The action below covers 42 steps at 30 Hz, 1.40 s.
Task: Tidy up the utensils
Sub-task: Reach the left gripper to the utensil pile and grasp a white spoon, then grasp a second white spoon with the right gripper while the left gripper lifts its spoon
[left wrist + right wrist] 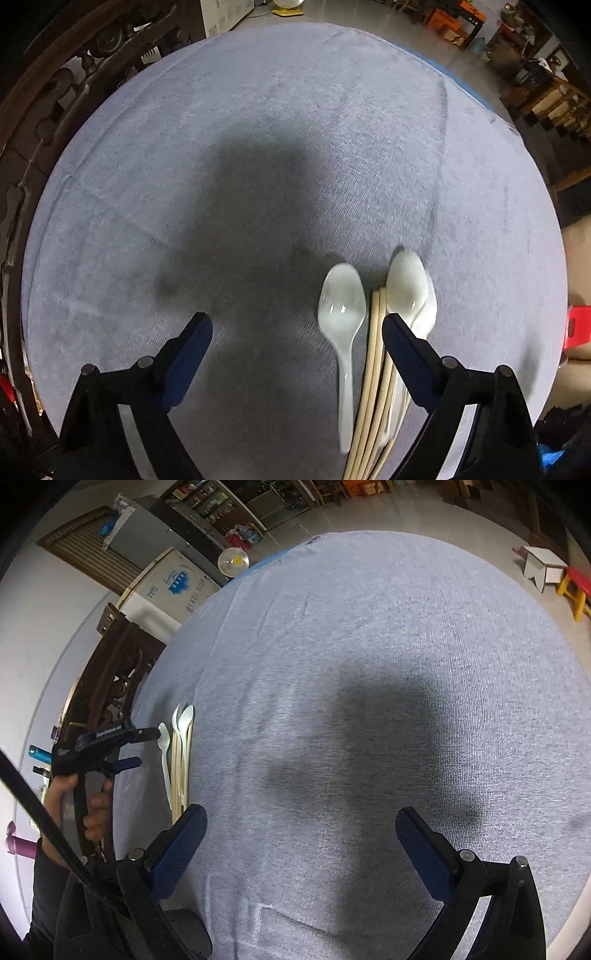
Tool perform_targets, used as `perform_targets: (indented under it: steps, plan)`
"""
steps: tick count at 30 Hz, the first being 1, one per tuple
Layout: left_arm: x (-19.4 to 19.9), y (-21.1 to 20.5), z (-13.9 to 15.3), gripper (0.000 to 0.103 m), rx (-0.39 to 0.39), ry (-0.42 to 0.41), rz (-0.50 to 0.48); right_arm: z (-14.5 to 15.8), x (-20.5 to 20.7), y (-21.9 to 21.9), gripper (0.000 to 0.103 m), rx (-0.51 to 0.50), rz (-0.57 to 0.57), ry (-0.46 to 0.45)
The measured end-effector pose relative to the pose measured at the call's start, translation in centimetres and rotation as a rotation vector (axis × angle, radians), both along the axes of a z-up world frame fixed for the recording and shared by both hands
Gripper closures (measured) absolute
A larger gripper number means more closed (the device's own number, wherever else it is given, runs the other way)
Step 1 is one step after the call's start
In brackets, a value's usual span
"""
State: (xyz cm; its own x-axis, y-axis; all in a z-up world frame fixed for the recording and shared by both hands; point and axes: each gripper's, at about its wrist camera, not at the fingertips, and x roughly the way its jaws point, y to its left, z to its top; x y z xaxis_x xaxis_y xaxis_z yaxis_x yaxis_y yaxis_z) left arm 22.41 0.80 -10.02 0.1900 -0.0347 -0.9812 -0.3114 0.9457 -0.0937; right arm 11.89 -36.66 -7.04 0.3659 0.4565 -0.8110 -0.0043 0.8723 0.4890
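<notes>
In the left wrist view a white plastic spoon (341, 321) lies on the grey cloth, bowl pointing away. Beside it on the right lie several cream chopsticks (373, 387) and more white spoons (408, 288) in a tight row. My left gripper (297, 325) is open and empty, hovering over them; its right finger (402, 350) covers part of the row. In the right wrist view the same spoons (183, 720) and chopsticks (178, 771) lie at the left, with the left gripper (138, 747) above them. My right gripper (301, 823) is open and empty over bare cloth.
The round table's grey cloth (280, 122) fills both views. A carved dark wooden chair (55, 92) stands at the left edge. A white cardboard box (170, 587), a white stool (543, 566) and a red and yellow stool (576, 590) stand on the floor beyond.
</notes>
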Motion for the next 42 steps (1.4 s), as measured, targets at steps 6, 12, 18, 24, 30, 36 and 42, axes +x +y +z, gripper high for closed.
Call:
perform_targets:
  steps: [6,12,18,24,30,36,42]
  plan:
    - [1.6,-0.4,-1.2,0.029,0.029,0.045,0.022,-0.2,0.1,-1.0,0.000,0.036,-0.010,0.000]
    - [2.4,-0.7,-1.6,0.047,0.082,0.039,0.019,0.2,0.1,-1.7,0.000,0.037,-0.019,-0.003]
    - [2.3,0.9,-1.1,0.075,0.063,0.029,-0.014,1.2,0.0,-1.5,0.000,0.012,-0.015,-0.006]
    - [-0.1,4.1,-1.3,0.075,0.062,0.002,-0.032,3.3,1.5,0.5,0.000,0.011,0.025,-0.013]
    - [-2.2,5.3,-1.5,0.075,0.074,-0.021,-0.088,4.9,7.2,9.0,0.002,0.032,0.208,0.017]
    - [-3.9,5.3,-2.0,0.075,0.079,-0.047,-0.146,4.2,13.1,18.5,0.032,0.057,0.359,0.095]
    - [-5.9,4.6,-1.8,0.075,0.082,-0.063,-0.179,0.6,16.5,22.0,0.048,0.007,0.367,0.172]
